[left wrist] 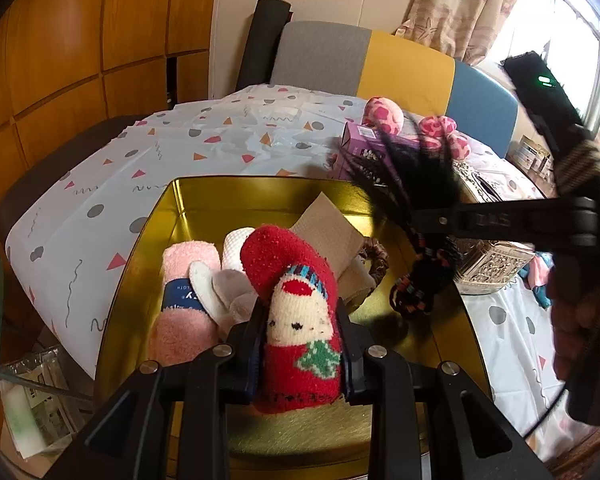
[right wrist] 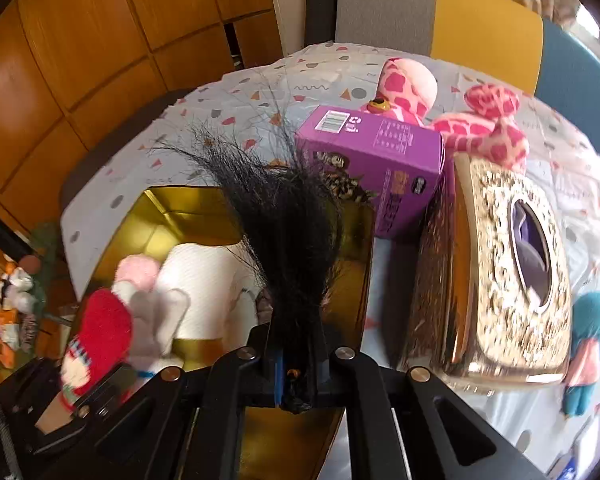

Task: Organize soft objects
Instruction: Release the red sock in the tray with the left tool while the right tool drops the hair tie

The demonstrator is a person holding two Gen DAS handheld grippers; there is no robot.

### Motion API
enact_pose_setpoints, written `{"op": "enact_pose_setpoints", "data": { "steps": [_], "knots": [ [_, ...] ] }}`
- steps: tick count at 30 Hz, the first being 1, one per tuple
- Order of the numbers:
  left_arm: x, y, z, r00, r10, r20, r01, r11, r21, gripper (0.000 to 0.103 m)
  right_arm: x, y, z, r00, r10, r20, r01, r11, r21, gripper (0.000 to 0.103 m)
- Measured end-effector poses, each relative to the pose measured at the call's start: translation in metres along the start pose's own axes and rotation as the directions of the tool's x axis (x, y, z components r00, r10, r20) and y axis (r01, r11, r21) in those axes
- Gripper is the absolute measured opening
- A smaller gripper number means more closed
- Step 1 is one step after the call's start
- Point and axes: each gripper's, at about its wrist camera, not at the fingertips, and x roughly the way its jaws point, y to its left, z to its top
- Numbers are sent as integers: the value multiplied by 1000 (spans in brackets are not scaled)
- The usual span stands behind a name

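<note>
Only R view shows teal plush (right wrist: 590,344); L tongs (left wrist: 302,344) pinch red sock (left wrist: 296,312), R tongs (right wrist: 296,364) pinch black wig (right wrist: 288,216).

Daylight enters from the window (left wrist: 580,36) at upper right in the left wrist view, overexposed to near white. Illumination is otherwise even and moderately bright. The gold tin (left wrist: 204,208) shows specular glare on its inner walls. Motion blur affects the ornate tissue box (right wrist: 512,272) and red sock (right wrist: 100,344) in the right wrist view. Both frames show strong fisheye curvature and dark corner vignetting.
</note>
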Motion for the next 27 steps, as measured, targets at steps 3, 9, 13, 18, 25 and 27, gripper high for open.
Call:
{"op": "enact_pose_setpoints", "data": {
  "steps": [3, 9, 13, 18, 25, 27],
  "knots": [
    [0, -1, 1, 1000, -3, 1, 3, 1000, 2, 39, 8, -1, 8, 999, -39, -6, 39, 999, 0, 14],
    [0, 0, 2, 1000, 1, 4, -1, 1000, -2, 54, 9, -11, 16, 999, -17, 29, 15, 998, 65, 30],
    [-1, 2, 3, 1000, 2, 5, -2, 1000, -16, 59, 4, -13, 15, 998, -6, 59, 1, 997, 76, 32],
    [-5, 1, 3, 1000, 14, 19, -14, 1000, -14, 66, -10, -14, 9, 996, -6, 92, -1, 996, 84, 32],
    [-13, 1, 4, 999, 28, 42, -27, 999, -22, 71, -32, -9, -4, 986, -53, 159, 45, 998, 50, 40],
    [-15, 0, 4, 998, 32, 46, -31, 999, -19, 73, -37, -8, -9, 983, -62, 173, 55, 998, 43, 40]
  ]
}}
